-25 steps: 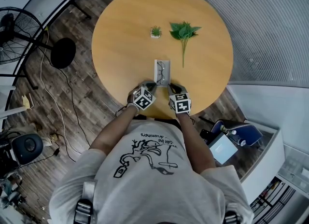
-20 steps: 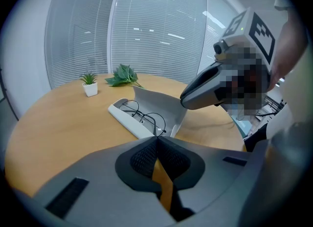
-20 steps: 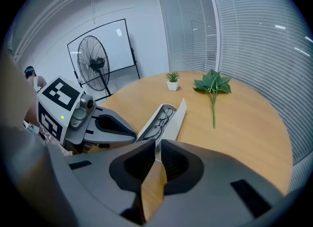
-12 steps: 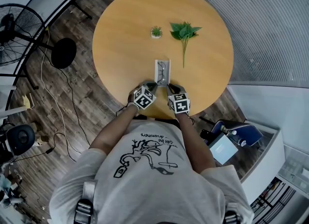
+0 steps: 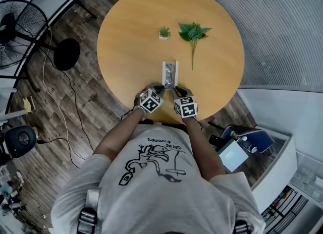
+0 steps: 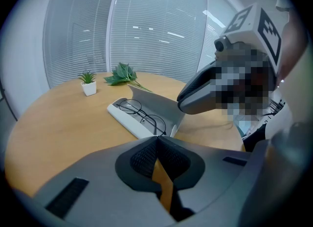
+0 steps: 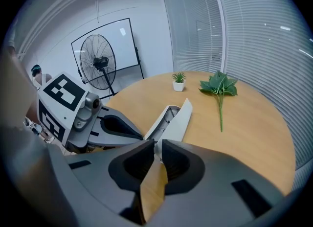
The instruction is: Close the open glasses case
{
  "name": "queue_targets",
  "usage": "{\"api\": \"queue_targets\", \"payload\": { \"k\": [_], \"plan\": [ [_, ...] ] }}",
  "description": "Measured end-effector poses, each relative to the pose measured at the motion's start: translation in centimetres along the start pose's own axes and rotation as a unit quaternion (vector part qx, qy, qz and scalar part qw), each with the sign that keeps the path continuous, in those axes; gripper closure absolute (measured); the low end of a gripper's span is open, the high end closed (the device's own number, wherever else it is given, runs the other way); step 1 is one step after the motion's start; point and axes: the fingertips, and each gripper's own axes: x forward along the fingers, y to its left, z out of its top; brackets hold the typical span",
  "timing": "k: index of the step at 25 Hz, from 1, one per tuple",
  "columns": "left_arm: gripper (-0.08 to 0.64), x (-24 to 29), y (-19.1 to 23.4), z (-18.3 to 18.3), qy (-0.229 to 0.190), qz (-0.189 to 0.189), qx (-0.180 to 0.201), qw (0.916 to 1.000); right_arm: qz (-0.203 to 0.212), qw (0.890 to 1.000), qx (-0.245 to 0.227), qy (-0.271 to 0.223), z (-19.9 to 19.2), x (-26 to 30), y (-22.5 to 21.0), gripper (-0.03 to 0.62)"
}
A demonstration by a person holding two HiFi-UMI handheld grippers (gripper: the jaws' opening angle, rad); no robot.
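We see the open white oblong glasses case (image 5: 169, 74) on the round wooden surface (image 5: 126, 51) just ahead, long axis running away — left tongs (image 6: 156, 137) closed empty, right tongs (image 7: 157, 145) pinching the near end of its raised lid (image 7: 178, 121).

White glasses case (image 6: 159, 103) lies open, lid raised, round spectacles (image 6: 142, 116) inside.

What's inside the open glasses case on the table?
Round wire-rimmed glasses lie in the tray of the glasses case. From the right gripper view the raised lid covers most of them.
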Motion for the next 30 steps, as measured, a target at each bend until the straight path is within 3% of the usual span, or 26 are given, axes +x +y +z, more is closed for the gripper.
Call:
{"api": "queue_targets", "payload": {
  "k": [30],
  "plan": [
    [0.540,0.1,0.0,-0.1,0.003,-0.007,0.003,1.0000,0.023,0.999,-0.035,0.007,0.5,1.1,2.2,0.520]
  ]
}}
